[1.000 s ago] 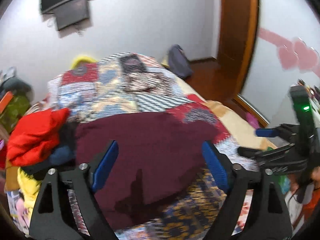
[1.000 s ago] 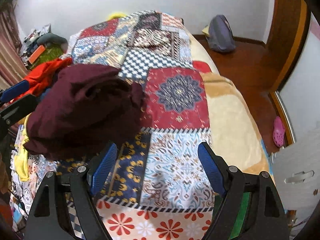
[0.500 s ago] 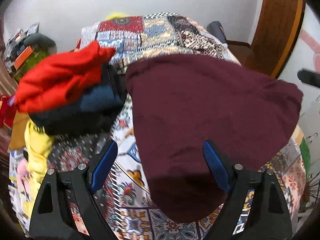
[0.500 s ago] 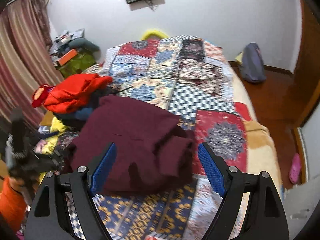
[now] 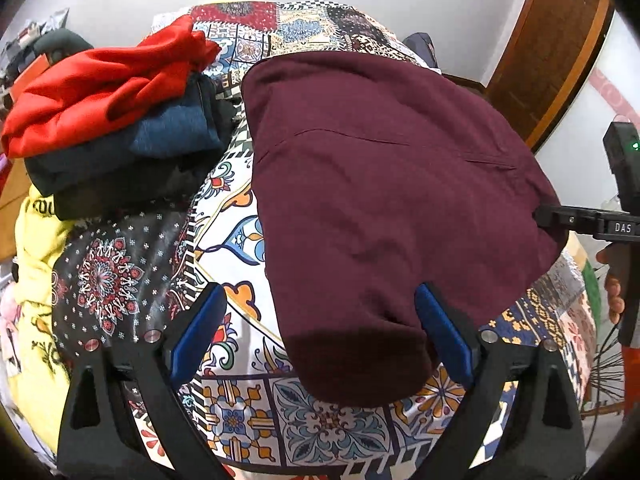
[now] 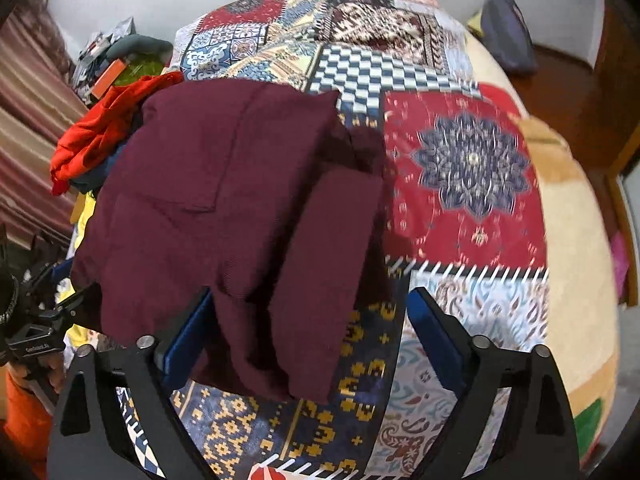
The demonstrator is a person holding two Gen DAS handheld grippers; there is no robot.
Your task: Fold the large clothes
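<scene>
A dark maroon garment (image 5: 380, 184) lies folded on the patchwork bedspread (image 5: 240, 404). Its near rounded end sits between the blue pads of my left gripper (image 5: 318, 332), whose jaws are opening and stand wide without pinching the cloth. In the right wrist view the same maroon garment (image 6: 224, 200) shows a doubled-over flap on its right side. That near edge hangs between the fingers of my right gripper (image 6: 310, 338), also opening, with the left pad partly hidden behind cloth and the right pad off it.
A pile of red cloth (image 5: 104, 88) over blue clothes (image 5: 172, 136) sits left of the maroon garment, with a yellow garment (image 5: 32, 240) below it. A wooden door (image 5: 552, 52) stands at the right. A grey bag (image 6: 506, 36) lies on the floor beyond the bed.
Both grippers came down close over the maroon garment, which went from hanging bunched to lying folded on the bedspread. Both pairs of jaws stand wider than before.
</scene>
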